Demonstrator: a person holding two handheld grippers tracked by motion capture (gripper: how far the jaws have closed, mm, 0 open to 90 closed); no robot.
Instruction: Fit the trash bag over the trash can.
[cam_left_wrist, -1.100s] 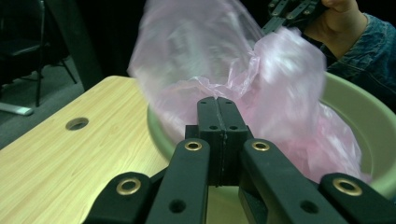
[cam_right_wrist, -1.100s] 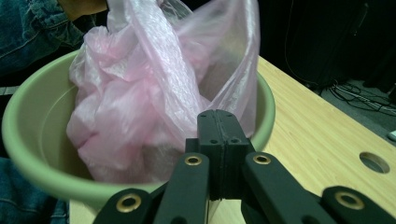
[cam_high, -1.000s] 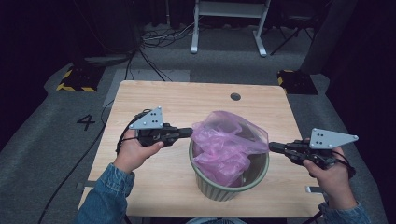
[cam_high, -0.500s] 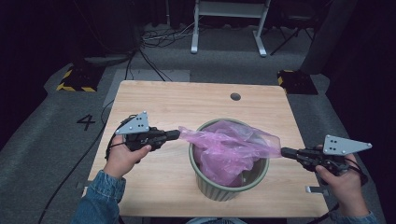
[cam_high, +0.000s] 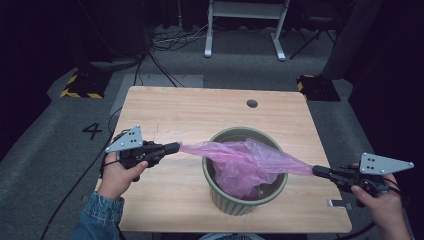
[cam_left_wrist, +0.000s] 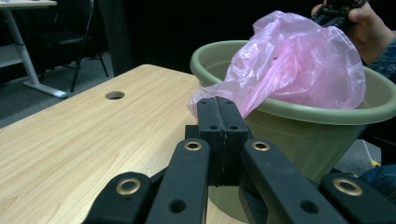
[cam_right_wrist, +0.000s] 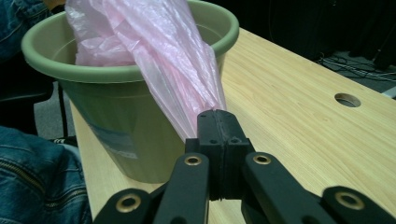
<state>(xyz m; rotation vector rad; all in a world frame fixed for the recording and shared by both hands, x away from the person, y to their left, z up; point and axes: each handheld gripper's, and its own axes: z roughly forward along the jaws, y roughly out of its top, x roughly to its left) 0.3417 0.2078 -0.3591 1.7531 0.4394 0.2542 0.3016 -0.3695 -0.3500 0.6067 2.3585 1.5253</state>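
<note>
A pink plastic bag (cam_high: 245, 160) hangs into a green round bin (cam_high: 223, 201) on the wooden table and is stretched across its rim to both sides. My left gripper (cam_high: 175, 147), left of the bin, is shut on the bag's left edge. Its jaws have just been opening slightly, but the film is still pinched between them (cam_left_wrist: 222, 105). My right gripper (cam_high: 316, 170), right of the bin near the table's edge, is shut on the right edge. Its jaws have also just been opening a little, with the bag (cam_right_wrist: 168, 60) still clamped (cam_right_wrist: 219, 116).
The bin stands near the front of the table (cam_high: 200, 110), which has a cable hole (cam_high: 252, 103) at the back right. Black cables trail from the left gripper over the table's left edge. A white metal frame (cam_high: 245, 25) stands on the floor beyond.
Both hands have moved outward and slightly down, away from the bin. The bag, bunched above the bin before, is now pulled wide and taut across the rim.
</note>
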